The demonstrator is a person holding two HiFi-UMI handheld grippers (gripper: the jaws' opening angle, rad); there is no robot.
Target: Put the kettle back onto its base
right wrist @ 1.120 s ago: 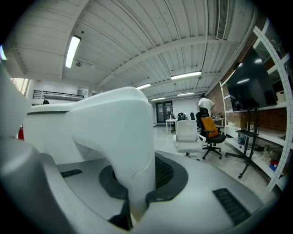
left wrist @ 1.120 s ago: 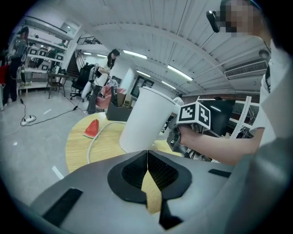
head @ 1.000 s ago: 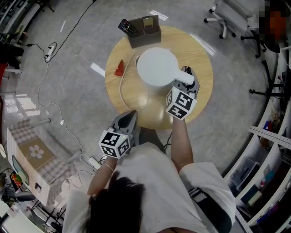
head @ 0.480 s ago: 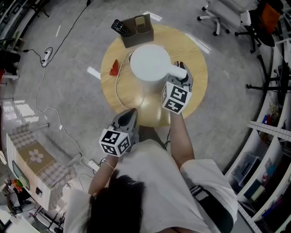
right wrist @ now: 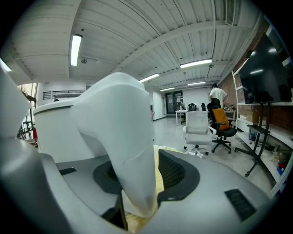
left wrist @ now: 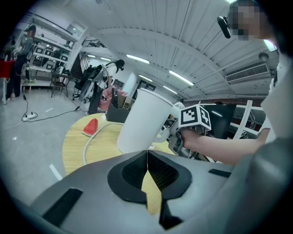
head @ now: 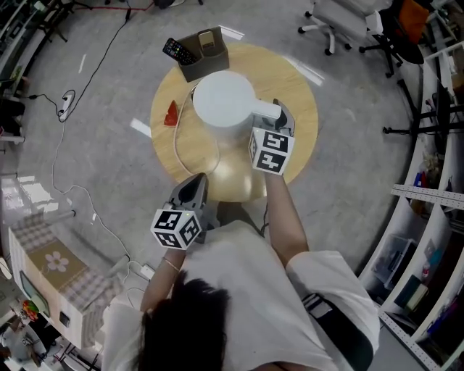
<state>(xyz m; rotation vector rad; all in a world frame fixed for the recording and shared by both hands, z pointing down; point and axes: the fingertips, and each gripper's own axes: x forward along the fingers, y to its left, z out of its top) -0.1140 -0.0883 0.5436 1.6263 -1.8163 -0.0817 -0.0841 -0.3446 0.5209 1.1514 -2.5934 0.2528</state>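
Observation:
The white kettle (head: 223,101) stands upright on the round wooden table (head: 301,94), and whatever lies under it is hidden. Its white cord (head: 177,141) curls over the tabletop to the left. My right gripper (head: 279,117) is at the kettle's handle (head: 265,112). In the right gripper view the handle (right wrist: 132,151) stands between the jaws of the right gripper (right wrist: 146,183). The jaws have just been opening, and a gap shows beside the right pad (right wrist: 176,171). My left gripper (head: 194,185) hangs shut and empty off the table's near edge, and from there the left gripper (left wrist: 147,157) faces the kettle (left wrist: 142,119).
A brown organizer box (head: 203,52) with a remote stands at the table's far edge. A red wedge (head: 171,114) lies at its left. Cables and a power strip (head: 67,98) lie on the floor, a chair (head: 333,18) stands beyond, and shelves (head: 428,217) line the right.
The whole scene has shifted up and left in the head view. The right gripper stays at the kettle's handle and the left gripper stays below the table's edge.

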